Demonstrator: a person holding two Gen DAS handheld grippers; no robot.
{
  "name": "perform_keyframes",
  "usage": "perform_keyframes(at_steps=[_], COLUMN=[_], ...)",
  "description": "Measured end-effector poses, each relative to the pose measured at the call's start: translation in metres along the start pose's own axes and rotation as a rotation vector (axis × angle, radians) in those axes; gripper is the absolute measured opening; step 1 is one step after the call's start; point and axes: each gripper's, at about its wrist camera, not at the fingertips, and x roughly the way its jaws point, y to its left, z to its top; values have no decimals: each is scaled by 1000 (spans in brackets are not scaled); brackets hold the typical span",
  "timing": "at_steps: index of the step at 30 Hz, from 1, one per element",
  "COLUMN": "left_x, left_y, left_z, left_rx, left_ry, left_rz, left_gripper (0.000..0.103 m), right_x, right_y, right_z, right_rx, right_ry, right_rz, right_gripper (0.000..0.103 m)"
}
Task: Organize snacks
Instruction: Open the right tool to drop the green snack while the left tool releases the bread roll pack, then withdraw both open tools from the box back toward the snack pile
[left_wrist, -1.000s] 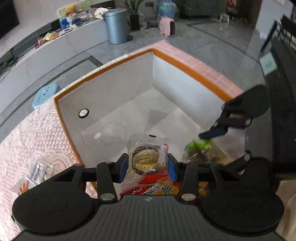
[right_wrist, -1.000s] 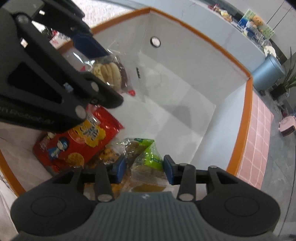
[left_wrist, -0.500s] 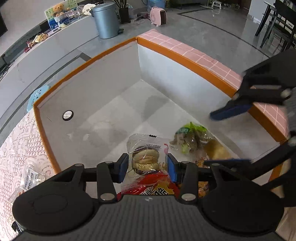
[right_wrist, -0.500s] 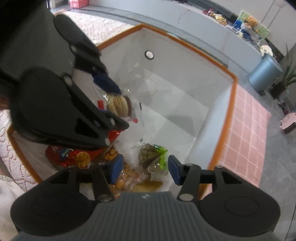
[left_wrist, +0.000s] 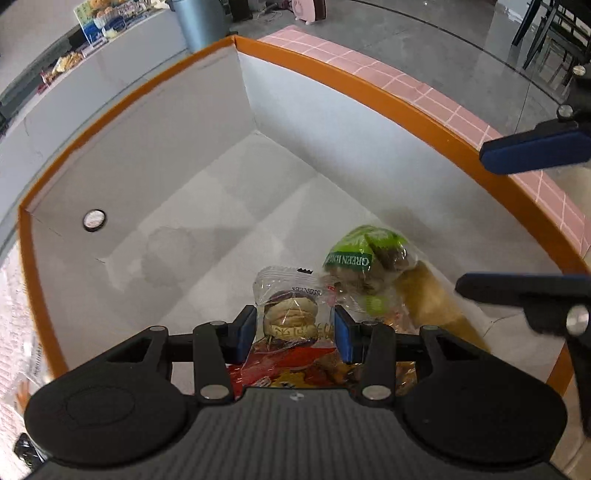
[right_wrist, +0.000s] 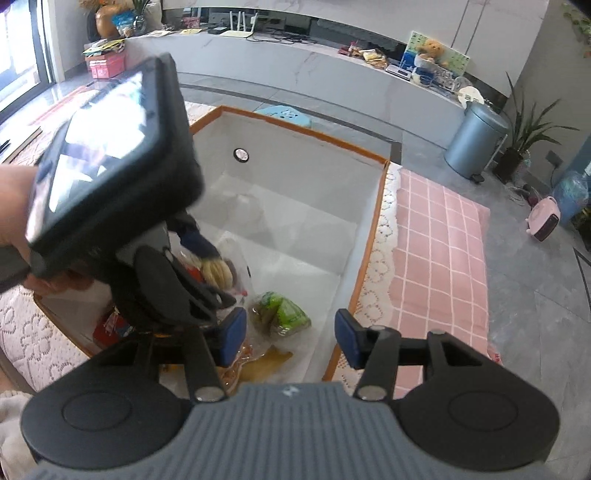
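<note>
- Snacks are going into the orange-rimmed white box; a clear-wrapped biscuit packet sits between the blue pads of the left gripper, pinched at about half span and hanging just above the pile in the near corner.
- Right under it lies a red snack bag, and just beside it a green-labelled packet resting against a yellowish packet on the box floor.
- Right gripper hovers above the box rim, its fingers about half apart with nothing between them; the green-labelled packet lies loose well below it.
- To finish this step well, I would bring the biscuit packet low over the bare floor beside the pile before spreading the pads, so it lands flat rather than sliding off the red bag.
- Farther back, the box floor is bare up to the wall with the round hole, so later snacks could fill that end.
</note>
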Motion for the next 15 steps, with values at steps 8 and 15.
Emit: perform_keyframes(at_steps=[8, 15], left_x=[-2, -18], left_y=[-4, -4], left_z=[-2, -11], left_rx=[26, 42], left_ry=[1, -35], left_rz=[-27, -19], left_gripper=[64, 72], right_x=[3, 9], right_y=[2, 0], right_z=[-1, -2], right_rx=[-4, -17], right_ry=[2, 37], right_rz=[-7, 10], right_gripper=[53, 53])
